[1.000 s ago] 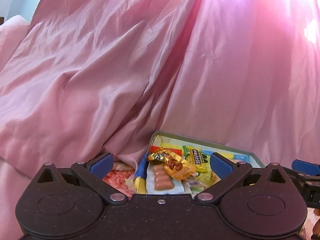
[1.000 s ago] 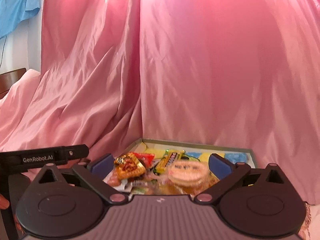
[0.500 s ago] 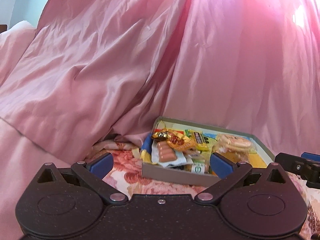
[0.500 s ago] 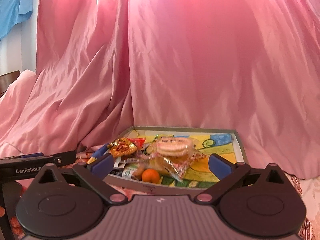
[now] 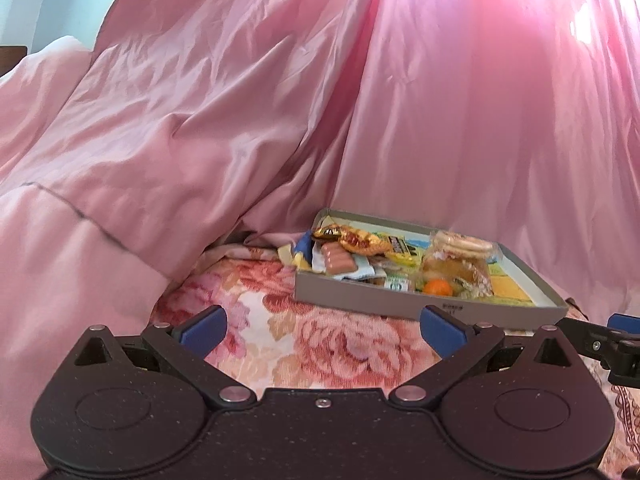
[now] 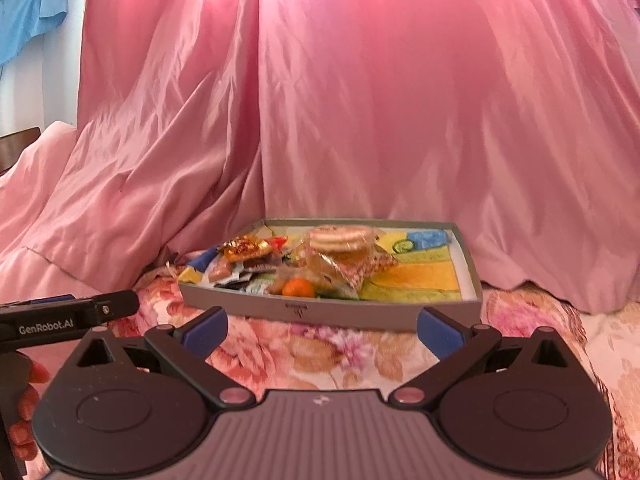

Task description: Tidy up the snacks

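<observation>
Curtain (image 6: 360, 100): pink satin, fills the far side, folds pooling down at left onto the surface.
Floral cloth (image 6: 320, 352): pink rose print, covers the near surface, box sits on it.
Box (image 6: 332, 312): shallow grey tray, colourful printed floor, centre of right wrist view; right of centre in left wrist view (image 5: 400, 304); far edge against the curtain.
Snacks (image 6: 280, 264): heaped in the box's left half, right half of the floor bare; some wrappers hang over the left wall.
Clear bag of round biscuits (image 6: 340, 240): tallest item, mid-box, on top of the heap.
Gold wrapper (image 6: 244, 248): far left of heap, on top.
Sausage pack (image 5: 338, 262): pink links, left part of box, just near of the gold wrapper.
Orange (image 6: 298, 288): small, just behind the near wall.
Left gripper (image 5: 322, 326): blue pads wide apart, nothing between them, held short of the box over the cloth.
Right gripper (image 6: 322, 326): spread wide, holding nothing, near of the box's front wall, not touching.
</observation>
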`<state>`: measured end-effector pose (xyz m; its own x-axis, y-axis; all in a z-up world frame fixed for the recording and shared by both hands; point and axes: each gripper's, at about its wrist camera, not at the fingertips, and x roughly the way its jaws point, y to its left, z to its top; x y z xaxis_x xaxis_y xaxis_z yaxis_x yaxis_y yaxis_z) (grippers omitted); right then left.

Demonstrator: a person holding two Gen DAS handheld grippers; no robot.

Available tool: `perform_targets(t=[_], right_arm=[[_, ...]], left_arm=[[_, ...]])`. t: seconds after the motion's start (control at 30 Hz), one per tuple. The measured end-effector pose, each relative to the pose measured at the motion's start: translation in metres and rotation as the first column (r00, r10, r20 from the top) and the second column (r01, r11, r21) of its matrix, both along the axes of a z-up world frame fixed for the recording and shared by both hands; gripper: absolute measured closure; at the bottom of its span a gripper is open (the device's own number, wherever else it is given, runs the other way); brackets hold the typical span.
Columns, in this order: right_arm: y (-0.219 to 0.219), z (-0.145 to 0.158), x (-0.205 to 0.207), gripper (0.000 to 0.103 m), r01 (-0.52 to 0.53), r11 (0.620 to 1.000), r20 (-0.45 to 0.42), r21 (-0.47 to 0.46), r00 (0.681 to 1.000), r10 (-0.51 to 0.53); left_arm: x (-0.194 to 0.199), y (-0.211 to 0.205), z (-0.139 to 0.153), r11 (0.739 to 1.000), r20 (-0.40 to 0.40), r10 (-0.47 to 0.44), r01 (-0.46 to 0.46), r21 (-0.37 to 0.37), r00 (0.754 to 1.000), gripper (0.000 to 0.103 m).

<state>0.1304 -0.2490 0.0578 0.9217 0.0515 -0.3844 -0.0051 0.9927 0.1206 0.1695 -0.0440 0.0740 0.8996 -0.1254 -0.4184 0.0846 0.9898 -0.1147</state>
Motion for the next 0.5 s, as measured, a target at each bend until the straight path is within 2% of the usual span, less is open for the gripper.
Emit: perform_targets(t=[0.5], right_arm=[[0.014,-0.023,-0.055,0.0,0.032,0.999,-0.021,-0.03,0.999,-0.033]], left_arm=[[-0.061,0.012,-0.021,0.999,-0.002,0.001,-0.001,0.053,1.0,0.001]])
